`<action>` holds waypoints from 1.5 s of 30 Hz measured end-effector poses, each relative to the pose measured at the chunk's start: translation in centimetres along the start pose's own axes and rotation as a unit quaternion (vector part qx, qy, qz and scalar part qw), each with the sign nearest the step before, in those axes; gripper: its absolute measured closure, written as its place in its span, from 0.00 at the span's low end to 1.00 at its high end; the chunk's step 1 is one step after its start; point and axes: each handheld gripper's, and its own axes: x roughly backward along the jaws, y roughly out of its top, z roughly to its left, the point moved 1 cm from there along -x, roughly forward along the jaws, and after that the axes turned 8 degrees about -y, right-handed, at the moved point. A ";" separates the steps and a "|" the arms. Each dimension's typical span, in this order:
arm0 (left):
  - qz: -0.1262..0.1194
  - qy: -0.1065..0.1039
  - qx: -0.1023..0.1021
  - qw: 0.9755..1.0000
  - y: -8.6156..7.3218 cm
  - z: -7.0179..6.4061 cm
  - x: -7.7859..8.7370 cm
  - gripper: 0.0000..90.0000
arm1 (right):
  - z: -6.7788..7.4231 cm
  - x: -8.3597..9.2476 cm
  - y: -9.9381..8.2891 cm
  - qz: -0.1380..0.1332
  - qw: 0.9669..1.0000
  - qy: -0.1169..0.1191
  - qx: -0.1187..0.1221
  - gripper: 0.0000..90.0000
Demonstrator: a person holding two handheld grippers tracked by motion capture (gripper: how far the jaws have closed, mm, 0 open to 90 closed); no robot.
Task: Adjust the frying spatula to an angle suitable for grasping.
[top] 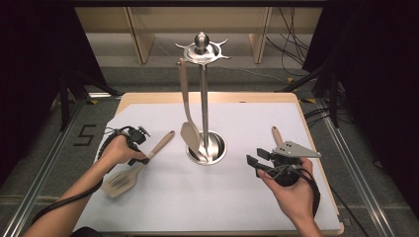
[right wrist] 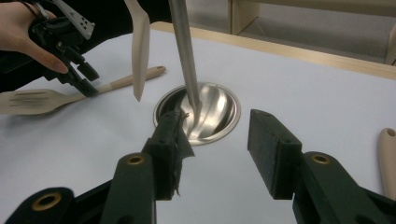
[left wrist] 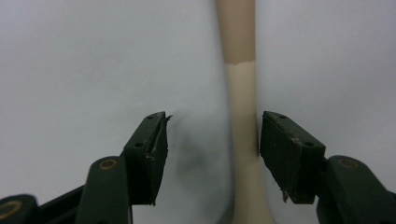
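Observation:
A beige slotted spatula [top: 129,174] lies flat on the white sheet at the left, its handle pointing toward the stand. My left gripper [top: 144,158] is lowered over that handle [left wrist: 243,93], open, with a jaw on each side; the handle lies close against the right jaw. My right gripper [top: 256,164] hovers open at the right with nothing between its jaws and faces the stand's steel base dish [right wrist: 219,116]. From the stand's top hooks [top: 201,50] a solid beige spatula [top: 187,113] hangs beside the pole [top: 203,103].
A third utensil's beige handle [top: 276,135] lies on the sheet just beyond my right gripper; its end is at the right edge of the right gripper view [right wrist: 387,158]. The wooden table edge [top: 316,163] runs close to the right hand.

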 end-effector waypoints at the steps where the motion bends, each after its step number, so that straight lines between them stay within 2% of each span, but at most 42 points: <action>1: 0.000 0.000 0.000 1.000 0.0 0.0 0.0 0.46 | 0.0 0.0 0.0 0.000 1.000 0.000 0.000 0.62; 2: 0.010 -0.001 -0.004 1.000 0.0 0.1 0.0 0.46 | 0.0 0.0 0.0 -0.001 1.000 0.002 -0.001 0.62; 3: 0.005 0.002 -0.003 1.000 0.0 0.0 -0.1 0.46 | 0.3 -0.1 0.0 0.003 1.000 0.009 -0.011 0.62; 5: 0.014 0.000 -0.003 1.000 0.0 -0.1 -0.2 0.46 | 0.3 -0.1 0.0 0.004 1.000 0.009 -0.014 0.62; 6: 0.017 0.003 -0.015 1.000 0.1 0.0 -0.2 0.46 | 0.3 0.0 0.0 0.004 1.000 0.006 -0.013 0.62; 7: 0.018 -0.002 -0.004 1.000 0.1 -0.2 -0.3 0.47 | 0.3 0.0 0.0 0.007 1.000 0.007 -0.015 0.62; 8: 0.020 0.001 -0.006 1.000 0.2 -0.2 -0.2 0.47 | 0.4 0.0 0.0 0.010 1.000 0.008 -0.021 0.62; 9: 0.028 0.002 -0.014 0.999 0.2 -0.2 -0.2 0.47 | 0.3 -0.1 0.0 0.006 1.000 0.009 -0.015 0.62; 10: 0.024 0.009 -0.014 1.000 0.3 -0.2 -0.2 0.47 | 0.3 0.0 0.0 0.008 1.000 0.008 -0.013 0.62; 11: 0.036 0.003 -0.024 0.999 0.3 -0.1 -0.2 0.48 | 0.3 -0.1 -0.1 0.006 1.000 0.009 -0.012 0.62; 13: 0.040 0.004 -0.027 0.999 0.4 -0.2 -0.1 0.48 | 0.3 -0.2 -0.1 0.003 1.000 0.011 -0.015 0.62; 14: 0.045 0.009 -0.034 0.998 0.5 -0.1 -0.1 0.49 | 0.3 -0.2 -0.1 0.005 1.000 0.011 -0.014 0.62; 17: 0.046 0.001 -0.025 0.999 0.6 -0.3 -0.2 0.51 | 0.3 -0.2 -0.1 0.005 1.000 0.012 -0.015 0.62; 18: 0.041 0.005 -0.029 0.999 0.6 -0.3 -0.2 0.51 | 0.3 -0.2 -0.1 0.005 1.000 0.012 -0.015 0.62; 19: 0.048 0.001 -0.032 0.998 0.8 -0.3 -0.1 0.51 | 0.4 -0.2 -0.1 0.005 1.000 0.012 -0.016 0.62; 21: 0.049 0.002 -0.030 0.998 0.8 -0.4 -0.2 0.54 | 0.3 -0.1 -0.1 0.007 1.000 0.004 -0.007 0.62; 23: 0.027 0.000 -0.015 1.000 0.8 -0.6 -0.6 0.55 | 0.3 -0.1 -0.1 0.007 1.000 0.005 -0.006 0.62; 25: 0.047 -0.006 -0.013 0.999 1.1 -0.7 -0.3 0.59 | 0.5 -0.1 -0.1 0.012 1.000 0.014 -0.021 0.62; 27: 0.036 -0.006 -0.011 0.999 1.0 -0.7 -0.7 0.63 | 0.3 -0.3 -0.2 0.007 1.000 0.014 -0.012 0.62; 29: 0.053 -0.012 -0.003 0.999 1.2 -0.6 -0.4 0.66 | 0.3 -0.2 -0.2 0.008 1.000 0.013 -0.011 0.62; 30: 0.051 -0.014 0.001 0.999 1.2 -0.5 -0.5 0.66 | 0.2 -0.2 -0.2 0.008 1.000 0.008 -0.009 0.62; 34: 0.059 -0.017 0.007 0.998 1.3 -0.4 -0.5 0.68 | 0.2 -0.2 -0.2 0.009 1.000 0.017 -0.016 0.62; 35: 0.058 -0.017 0.009 0.998 1.4 -0.5 -0.5 0.71 | 0.2 -0.2 -0.2 0.008 1.000 0.018 -0.017 0.62; 36: 0.063 -0.013 0.002 0.998 1.3 -0.5 -0.4 0.77 | 0.4 -0.1 -0.3 0.013 0.999 0.016 -0.026 0.62; 37: 0.057 -0.017 0.008 0.998 1.3 -0.5 -0.4 0.82 | 0.3 -0.1 -0.3 0.012 1.000 0.017 -0.023 0.62; 38: 0.056 -0.017 0.012 0.998 1.3 -0.6 -0.4 0.84 | 0.2 -0.1 -0.3 0.011 1.000 0.010 -0.009 0.62; 40: 0.060 -0.017 0.019 0.998 1.3 -0.6 -0.4 0.85 | 0.2 -0.1 -0.3 0.016 1.000 0.017 -0.011 0.62; 42: 0.059 -0.018 0.026 0.998 1.4 -0.7 -0.5 0.86 | 0.2 -0.1 -0.3 0.010 1.000 0.014 -0.006 0.62; 43: 0.068 -0.025 0.045 0.996 1.5 -1.0 -0.4 0.87 | 0.2 0.0 -0.3 0.015 1.000 0.013 -0.009 0.62; 44: 0.067 -0.027 0.033 0.997 1.5 -0.8 -0.4 0.87 | 0.2 0.0 -0.3 0.015 1.000 0.013 -0.009 0.62; 45: 0.067 -0.027 0.033 0.997 1.5 -0.8 -0.4 0.87 | 0.2 0.0 -0.3 0.015 1.000 0.013 -0.009 0.62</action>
